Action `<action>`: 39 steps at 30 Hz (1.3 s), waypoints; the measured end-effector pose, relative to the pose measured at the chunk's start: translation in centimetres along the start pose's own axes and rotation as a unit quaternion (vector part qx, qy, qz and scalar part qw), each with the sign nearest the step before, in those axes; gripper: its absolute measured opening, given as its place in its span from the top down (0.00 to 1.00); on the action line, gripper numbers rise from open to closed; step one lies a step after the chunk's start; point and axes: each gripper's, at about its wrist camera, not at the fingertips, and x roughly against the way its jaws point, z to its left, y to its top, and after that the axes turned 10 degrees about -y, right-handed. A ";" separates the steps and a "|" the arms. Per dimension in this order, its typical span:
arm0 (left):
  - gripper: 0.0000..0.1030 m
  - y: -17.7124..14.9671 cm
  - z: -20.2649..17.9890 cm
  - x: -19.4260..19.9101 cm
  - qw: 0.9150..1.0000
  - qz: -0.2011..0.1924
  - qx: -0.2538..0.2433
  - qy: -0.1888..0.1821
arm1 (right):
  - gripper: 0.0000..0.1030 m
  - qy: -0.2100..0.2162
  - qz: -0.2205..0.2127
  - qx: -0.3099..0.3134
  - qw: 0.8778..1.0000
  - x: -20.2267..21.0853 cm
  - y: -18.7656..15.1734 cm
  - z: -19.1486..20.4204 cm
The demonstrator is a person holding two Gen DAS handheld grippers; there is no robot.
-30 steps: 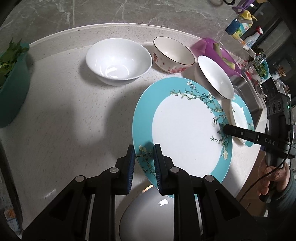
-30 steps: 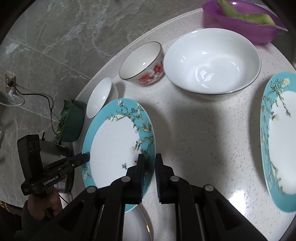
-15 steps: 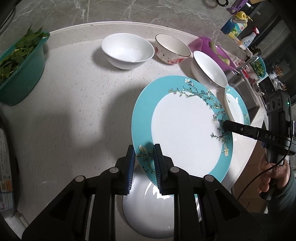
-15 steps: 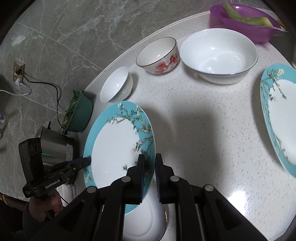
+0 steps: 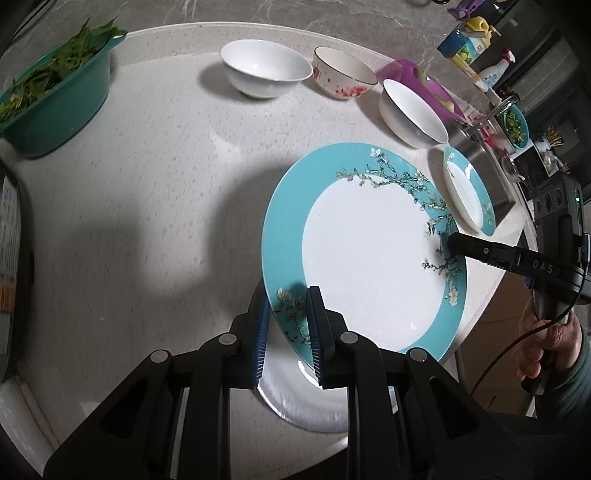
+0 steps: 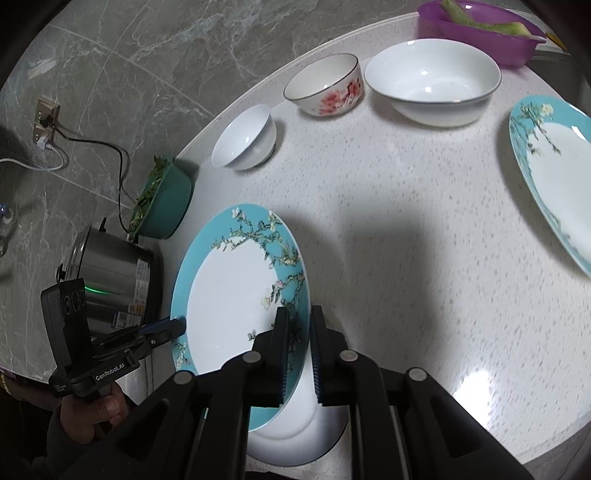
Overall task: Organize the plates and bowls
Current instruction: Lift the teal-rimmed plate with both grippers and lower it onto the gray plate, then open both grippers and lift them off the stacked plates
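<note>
A large turquoise-rimmed plate with a blossom pattern (image 5: 369,258) (image 6: 236,295) hangs tilted above the table, carried by both grippers. My left gripper (image 5: 288,310) is shut on its near rim, and my right gripper (image 6: 297,317) is shut on the opposite rim. Each gripper shows in the other's view, the right gripper (image 5: 452,242) and the left gripper (image 6: 177,326). Under the carried plate a plain white plate (image 5: 303,402) (image 6: 295,439) lies at the table's front edge, partly hidden. A second turquoise plate (image 5: 469,195) (image 6: 554,177) lies flat further off.
At the back of the round table stand a small white bowl (image 6: 245,138), a red-flowered bowl (image 6: 325,86) and a large white bowl (image 6: 432,81). A green basin of leaves (image 5: 55,99), a purple basin (image 6: 480,26) and a steel cooker (image 6: 110,280) flank them.
Both grippers have carried the turquoise plate back toward the table's front edge. The bowls look farther away, and more of the white plate shows beneath.
</note>
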 end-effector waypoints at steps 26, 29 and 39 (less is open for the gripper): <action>0.82 -7.2 1.1 -1.8 0.999 0.028 -0.015 0.013 | 0.87 -0.029 0.020 0.000 0.999 -1.5 -6.9 -0.3; 0.82 -7.5 1.2 -2.3 0.999 0.028 -0.016 0.018 | 0.86 -0.042 0.018 0.012 0.999 -1.8 -7.1 -0.1; 0.80 -7.5 0.1 -2.9 0.998 0.012 -0.044 0.045 | 0.82 -0.081 0.008 0.051 0.995 -2.7 -7.5 0.8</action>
